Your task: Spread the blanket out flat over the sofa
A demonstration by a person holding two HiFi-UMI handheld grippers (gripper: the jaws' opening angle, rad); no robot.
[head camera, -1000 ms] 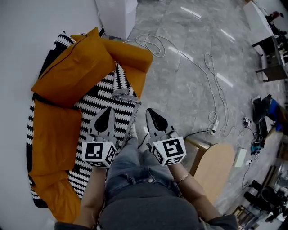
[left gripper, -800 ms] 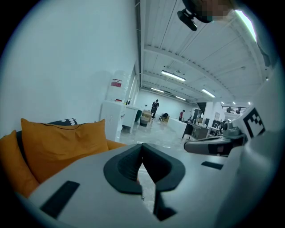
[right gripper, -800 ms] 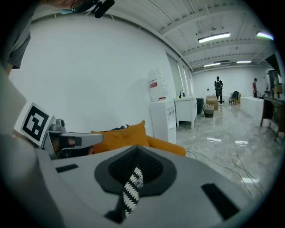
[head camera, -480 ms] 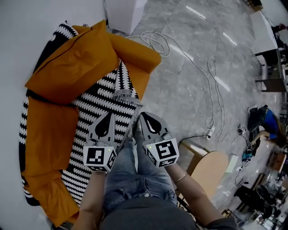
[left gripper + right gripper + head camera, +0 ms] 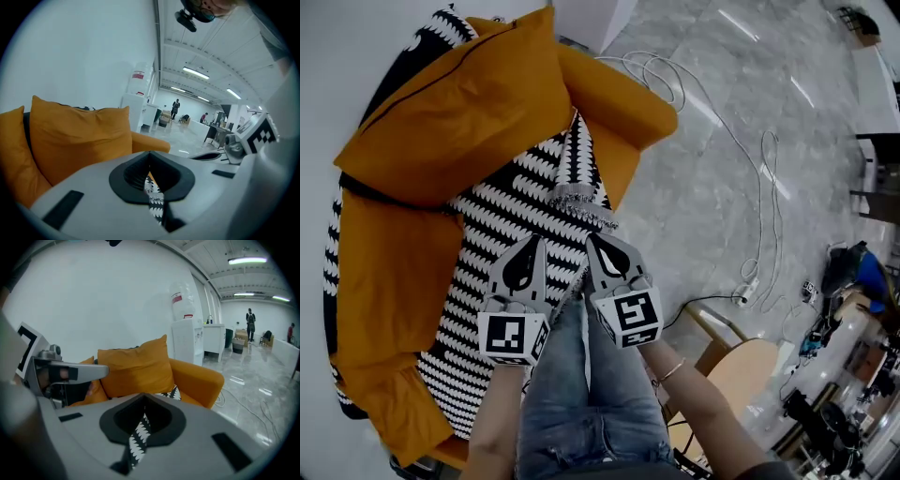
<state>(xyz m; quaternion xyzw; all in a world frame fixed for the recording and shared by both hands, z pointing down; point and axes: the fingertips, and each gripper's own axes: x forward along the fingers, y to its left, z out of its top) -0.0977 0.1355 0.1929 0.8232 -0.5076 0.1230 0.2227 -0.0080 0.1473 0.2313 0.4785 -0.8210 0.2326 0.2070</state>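
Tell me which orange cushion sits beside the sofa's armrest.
The larger orange fabric cushion, farther from the person; it sits right beside the rounded orange armrest, whereas the flatter orange cushion lies away from it.

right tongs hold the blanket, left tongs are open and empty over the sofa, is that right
No. The left tongs are shut on the blanket too; the left gripper view shows its patterned cloth pinched between them. The right tongs do hold the blanket, over the sofa.

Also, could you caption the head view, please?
Left gripper and right gripper hold the black-and-white blanket over the orange sofa.
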